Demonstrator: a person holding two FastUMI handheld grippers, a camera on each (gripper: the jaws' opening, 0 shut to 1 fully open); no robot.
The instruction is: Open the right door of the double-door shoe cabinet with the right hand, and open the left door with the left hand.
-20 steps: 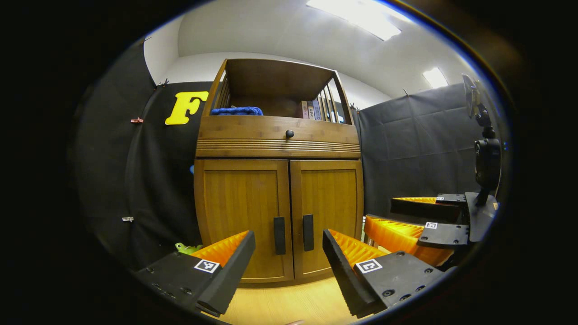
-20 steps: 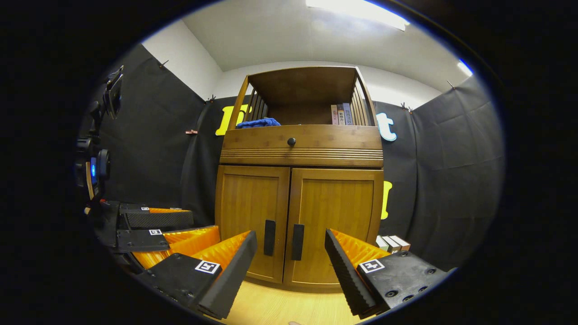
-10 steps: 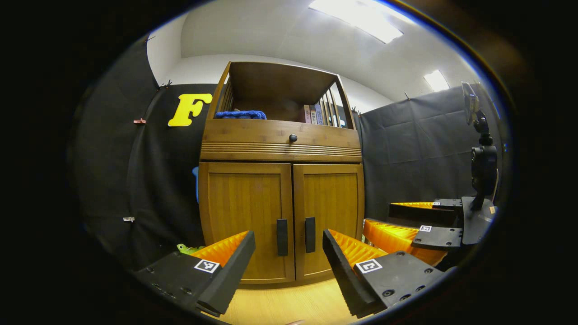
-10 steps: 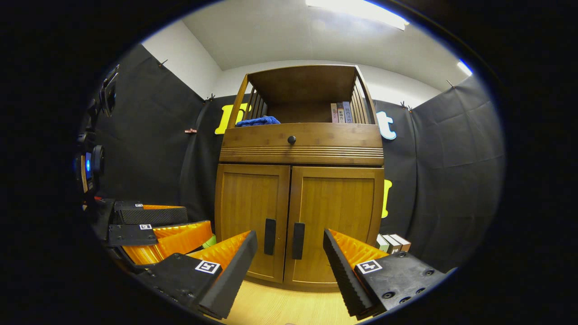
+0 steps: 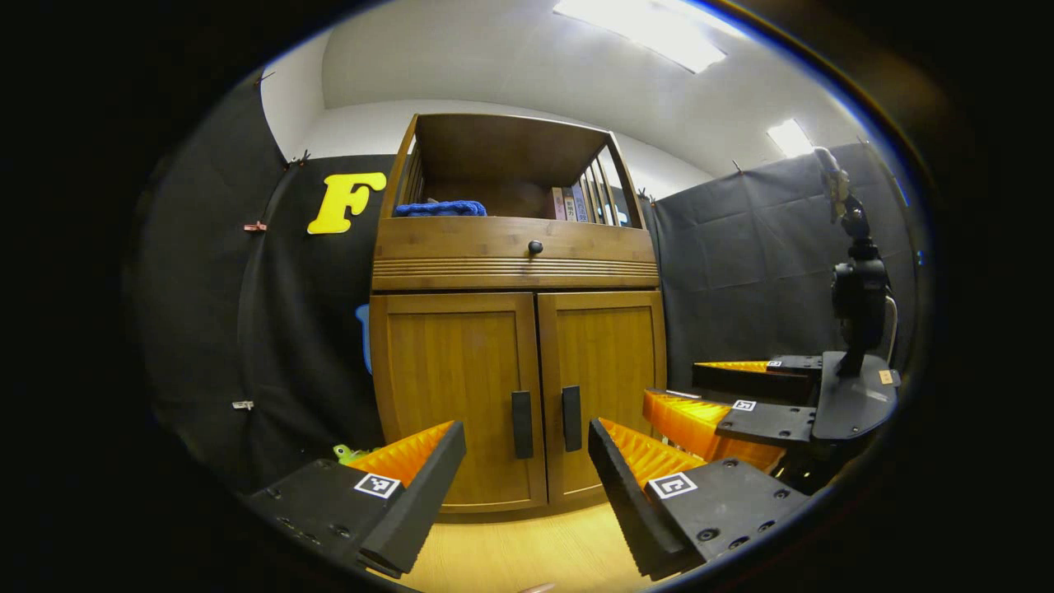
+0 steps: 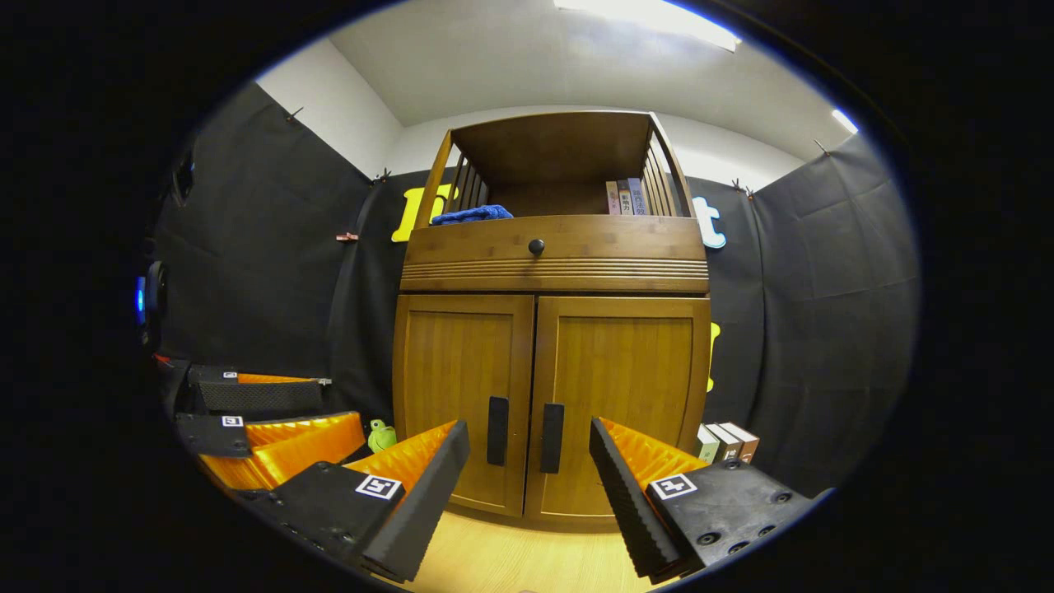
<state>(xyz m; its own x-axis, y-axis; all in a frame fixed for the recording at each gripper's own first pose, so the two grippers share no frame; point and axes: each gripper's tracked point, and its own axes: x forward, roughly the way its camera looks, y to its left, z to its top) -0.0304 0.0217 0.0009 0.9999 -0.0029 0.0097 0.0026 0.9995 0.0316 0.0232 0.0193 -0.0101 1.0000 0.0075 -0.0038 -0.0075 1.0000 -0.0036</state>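
Your left gripper (image 5: 527, 461) and right gripper (image 6: 529, 461) both hover with fingers spread wide, holding nothing, short of the shoe cabinet (image 6: 552, 263) whose two doors are closed.

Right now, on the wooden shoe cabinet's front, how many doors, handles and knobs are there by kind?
Closed bamboo-wood doors: 2, left and right
Black vertical bar handles: 2, left and right
Round black drawer knob: 1
Total: 5
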